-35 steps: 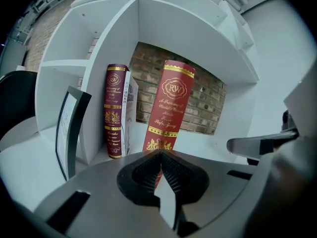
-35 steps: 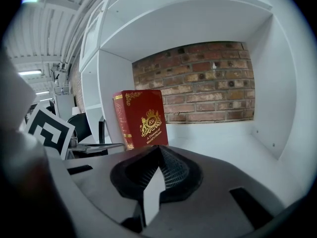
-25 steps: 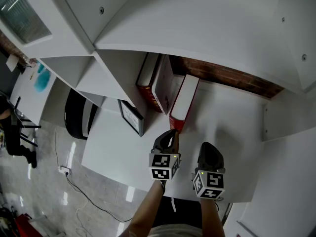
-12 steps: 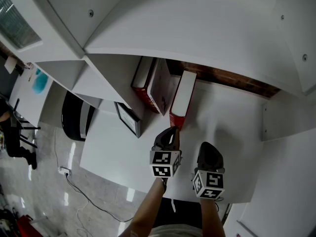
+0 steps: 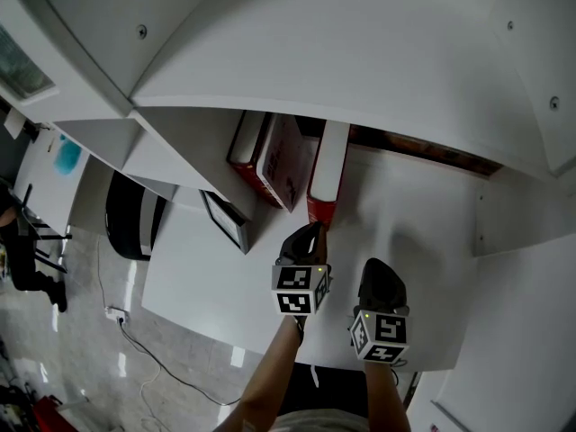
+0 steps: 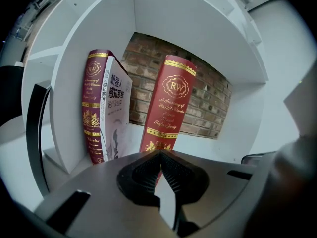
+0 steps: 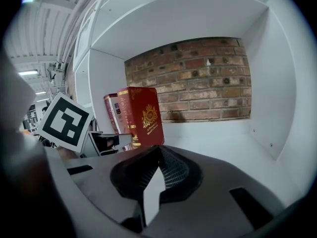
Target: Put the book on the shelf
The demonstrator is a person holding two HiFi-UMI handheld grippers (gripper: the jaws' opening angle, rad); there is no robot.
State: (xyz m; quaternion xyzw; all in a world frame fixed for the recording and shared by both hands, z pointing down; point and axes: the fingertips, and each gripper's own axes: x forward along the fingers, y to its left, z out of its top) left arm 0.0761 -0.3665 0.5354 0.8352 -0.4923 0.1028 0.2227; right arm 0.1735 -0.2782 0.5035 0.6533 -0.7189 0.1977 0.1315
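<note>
A red book with gold print (image 5: 326, 174) (image 6: 166, 108) (image 7: 143, 115) stands on the white shelf board (image 5: 423, 214), tilted a little and clear of the two books to its left. My left gripper (image 5: 309, 234) (image 6: 159, 155) is shut and empty. Its tips are right at the foot of the book's spine; whether they touch it I cannot tell. My right gripper (image 5: 382, 273) (image 7: 159, 155) is shut too, holds nothing, and hovers over the board to the right of the book.
A second red book (image 5: 243, 147) (image 6: 92, 108) and a white-covered book (image 5: 281, 160) (image 6: 116, 108) lean against the left partition. A black picture frame (image 5: 225, 221) stands outside it. A brick wall (image 5: 423, 147) closes the back, and a shelf side panel (image 5: 513, 214) stands at right.
My left gripper has edged forward toward the shelf, and the red book now sits deeper and more square to the back. The right gripper has stayed put.
</note>
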